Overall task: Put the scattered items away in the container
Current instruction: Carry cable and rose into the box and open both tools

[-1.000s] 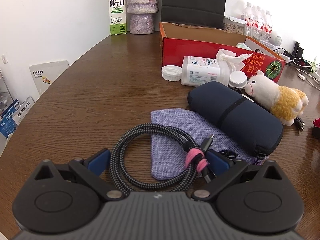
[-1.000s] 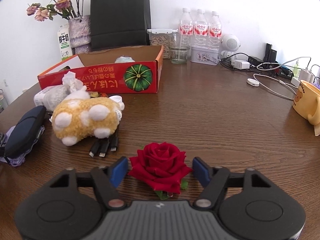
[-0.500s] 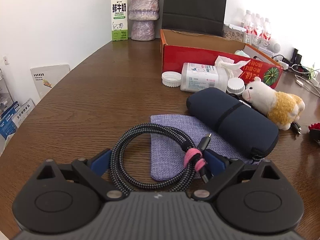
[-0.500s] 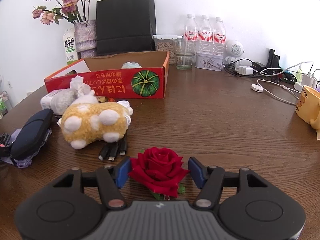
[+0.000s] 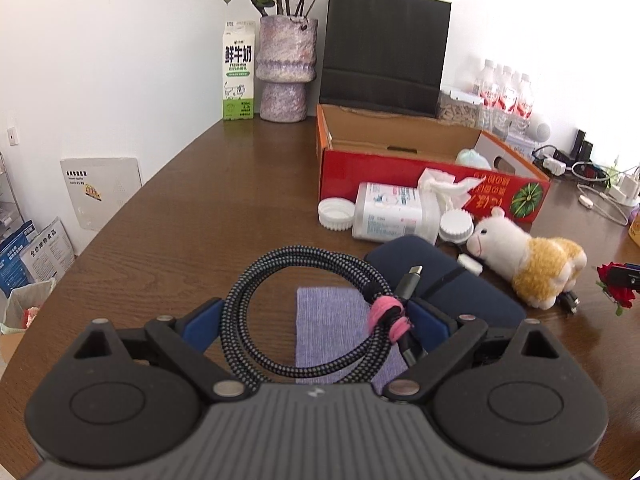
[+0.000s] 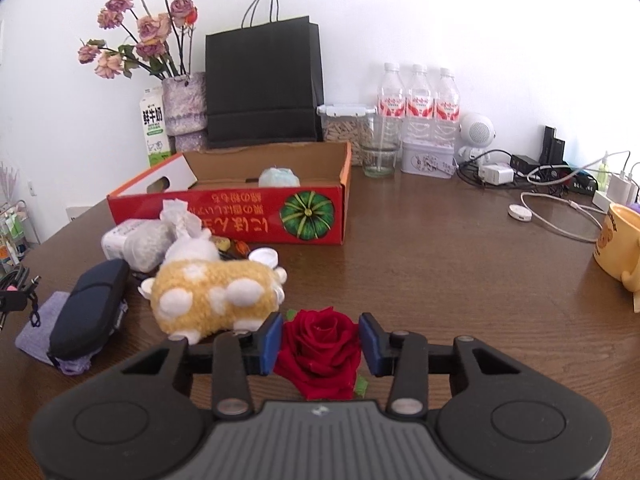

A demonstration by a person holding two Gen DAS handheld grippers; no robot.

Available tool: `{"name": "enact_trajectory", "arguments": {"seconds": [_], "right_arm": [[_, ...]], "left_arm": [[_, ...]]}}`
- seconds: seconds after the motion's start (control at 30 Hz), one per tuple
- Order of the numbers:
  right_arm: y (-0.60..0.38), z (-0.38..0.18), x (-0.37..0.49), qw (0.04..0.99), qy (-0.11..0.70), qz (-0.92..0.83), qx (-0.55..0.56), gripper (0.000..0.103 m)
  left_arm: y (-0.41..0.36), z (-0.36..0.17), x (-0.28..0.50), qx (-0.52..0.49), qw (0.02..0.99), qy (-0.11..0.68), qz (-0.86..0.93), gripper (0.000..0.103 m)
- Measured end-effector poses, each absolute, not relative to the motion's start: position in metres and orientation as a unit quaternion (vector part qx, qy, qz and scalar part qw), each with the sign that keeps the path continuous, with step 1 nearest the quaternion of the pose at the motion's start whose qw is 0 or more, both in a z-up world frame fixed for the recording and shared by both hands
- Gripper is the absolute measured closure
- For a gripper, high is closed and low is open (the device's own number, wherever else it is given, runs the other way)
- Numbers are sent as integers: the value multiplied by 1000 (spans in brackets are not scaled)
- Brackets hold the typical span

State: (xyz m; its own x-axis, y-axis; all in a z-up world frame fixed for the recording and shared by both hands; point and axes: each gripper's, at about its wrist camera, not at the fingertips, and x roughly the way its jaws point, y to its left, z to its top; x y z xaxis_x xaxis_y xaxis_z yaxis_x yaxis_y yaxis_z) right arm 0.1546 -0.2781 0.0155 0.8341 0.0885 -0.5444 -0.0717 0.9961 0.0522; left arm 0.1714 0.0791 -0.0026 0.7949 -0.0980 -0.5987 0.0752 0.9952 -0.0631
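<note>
Between left claw (image 5: 314, 320) pads: coiled cable (image 5: 304, 312), plug pointing up-away.

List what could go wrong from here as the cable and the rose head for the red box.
1. The coiled cable is held across its width by the left gripper; the soft loop may sag or slip out.
2. The right gripper, whose jaws have just been closing, squeezes the rose; its petals may crush.
3. The plush alpaca and dark pouch lie before the red box; a low carry could knock them.
</note>
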Motion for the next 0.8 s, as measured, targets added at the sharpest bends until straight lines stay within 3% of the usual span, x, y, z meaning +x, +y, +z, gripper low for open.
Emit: {"name": "enact_trajectory", "arguments": {"seconds": [0.57,0.8], "right_arm": [[-244,92,256,977,192,88,-42,64],[-235,104,331,975,192,90,-61,63]], "left_arm": [[38,93,272,-17,974,207,-94,6],[17,108,351,-41,967,222,-115,6]]}}
